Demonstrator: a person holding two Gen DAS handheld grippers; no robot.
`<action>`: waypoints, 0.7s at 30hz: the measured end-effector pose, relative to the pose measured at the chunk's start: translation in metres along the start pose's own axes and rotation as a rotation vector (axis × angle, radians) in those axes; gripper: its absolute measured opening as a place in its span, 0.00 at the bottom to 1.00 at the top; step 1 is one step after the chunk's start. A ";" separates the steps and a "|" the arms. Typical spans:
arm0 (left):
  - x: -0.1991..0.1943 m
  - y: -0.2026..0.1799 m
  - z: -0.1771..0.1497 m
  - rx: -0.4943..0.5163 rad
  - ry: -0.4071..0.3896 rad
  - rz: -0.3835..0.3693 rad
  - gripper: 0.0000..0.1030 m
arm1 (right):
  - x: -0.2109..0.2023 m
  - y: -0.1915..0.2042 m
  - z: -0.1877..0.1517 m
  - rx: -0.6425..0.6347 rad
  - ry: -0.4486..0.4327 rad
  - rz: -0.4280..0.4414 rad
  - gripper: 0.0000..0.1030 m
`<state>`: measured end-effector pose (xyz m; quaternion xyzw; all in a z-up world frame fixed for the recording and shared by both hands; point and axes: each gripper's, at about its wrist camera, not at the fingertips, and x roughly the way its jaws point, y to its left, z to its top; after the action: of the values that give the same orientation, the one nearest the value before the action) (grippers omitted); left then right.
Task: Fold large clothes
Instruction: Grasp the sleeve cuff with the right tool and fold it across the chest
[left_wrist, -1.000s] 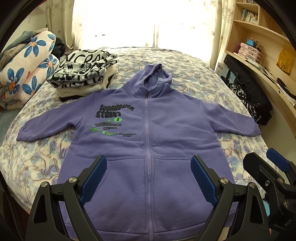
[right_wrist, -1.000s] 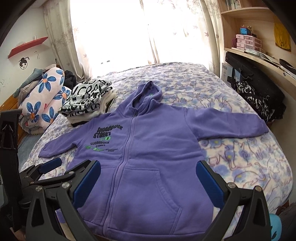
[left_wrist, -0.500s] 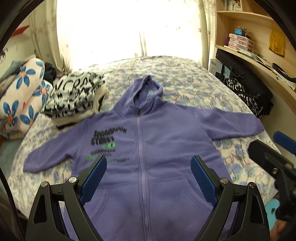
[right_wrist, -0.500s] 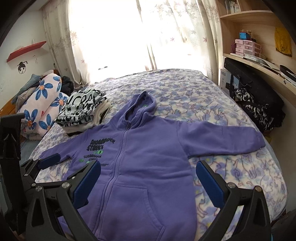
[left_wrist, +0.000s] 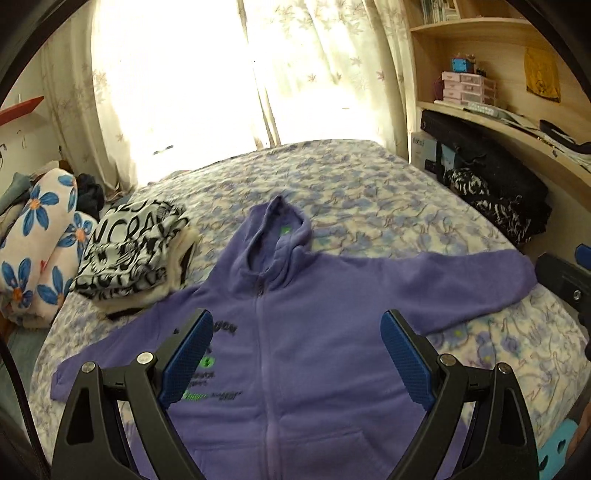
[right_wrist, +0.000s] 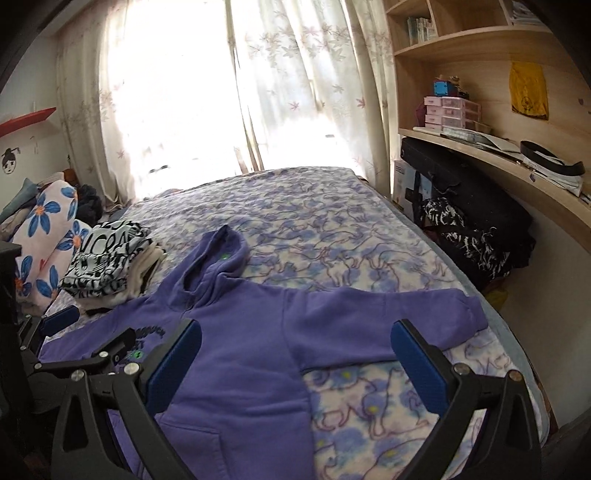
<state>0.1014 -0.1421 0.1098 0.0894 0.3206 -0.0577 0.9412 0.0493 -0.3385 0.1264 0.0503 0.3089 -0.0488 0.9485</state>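
You held both grippers, left (left_wrist: 295, 363) and right (right_wrist: 295, 365), jaws wide and empty, above the hoodie (left_wrist: 306, 332); snatching one layer risked a crooked fold.

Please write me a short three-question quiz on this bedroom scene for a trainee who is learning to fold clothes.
1. True or false: the purple hoodie lies flat on the bed with its zip side up and both sleeves spread out.
2. What sits beside the hoodie's hood? A) a folded black-and-white garment B) a laptop C) a pair of shoes
3. Fill in: the left gripper and the right gripper are both ____, with nothing gripped.

Key:
1. True.
2. A, the folded black-and-white garment sits on a small stack.
3. open.
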 end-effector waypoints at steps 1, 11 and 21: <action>0.005 -0.003 0.004 -0.002 -0.017 0.002 0.89 | 0.006 -0.007 0.002 0.007 0.005 -0.020 0.97; 0.086 -0.038 0.026 -0.021 -0.012 -0.057 0.89 | 0.081 -0.089 0.004 0.155 0.139 -0.050 0.91; 0.184 -0.079 0.003 -0.017 0.144 -0.123 0.89 | 0.170 -0.181 -0.051 0.399 0.340 -0.135 0.82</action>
<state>0.2357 -0.2289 -0.0111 0.0653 0.3929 -0.1062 0.9111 0.1340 -0.5217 -0.0273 0.2230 0.4509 -0.1626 0.8489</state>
